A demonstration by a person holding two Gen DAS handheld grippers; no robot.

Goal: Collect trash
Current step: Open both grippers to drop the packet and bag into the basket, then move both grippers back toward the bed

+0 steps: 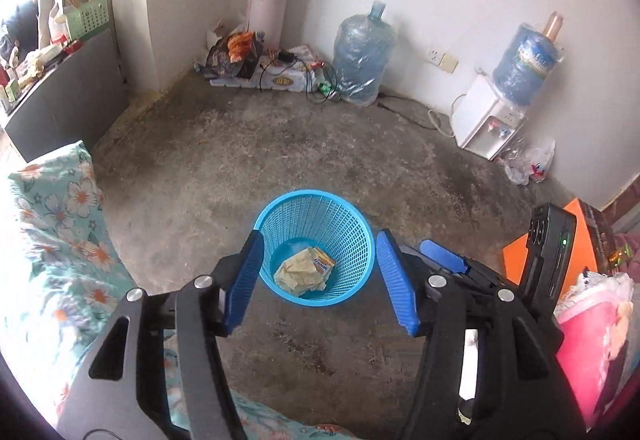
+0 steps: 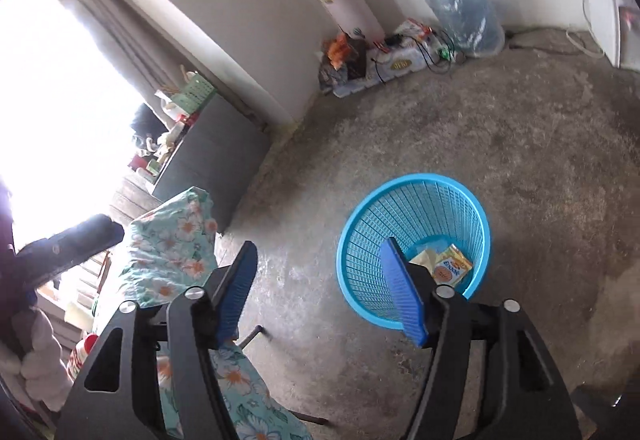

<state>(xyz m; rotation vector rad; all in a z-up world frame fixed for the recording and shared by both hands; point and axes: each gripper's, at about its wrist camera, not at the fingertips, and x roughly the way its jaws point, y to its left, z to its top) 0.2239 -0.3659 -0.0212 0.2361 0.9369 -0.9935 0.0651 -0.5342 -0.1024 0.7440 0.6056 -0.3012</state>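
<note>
Hovering above the blue basket (image 1: 316, 248), left gripper (image 1: 320, 276) and right gripper (image 2: 320, 288) both show fingers spread wide, empty; crumpled paper (image 1: 298, 272) and snack wrapper (image 2: 450, 268) lie inside it on the floor (image 1: 280, 143). Risk: a low pass could clip the rim and tip the light basket. Only the left view shows the plastic bag (image 1: 532, 163) by the water dispenser (image 1: 490, 119), possibly trash.

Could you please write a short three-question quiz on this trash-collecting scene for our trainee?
1. True or false: the blue mesh wastebasket stands upright on the concrete floor.
2. What lies inside it? A) a snack wrapper and crumpled paper B) a bottle C) nothing
3. Is anything held between the fingers of the left gripper or the right gripper?

Key: 1 true; 2 A, snack wrapper and crumpled paper; 3 no, both open and empty.
</note>
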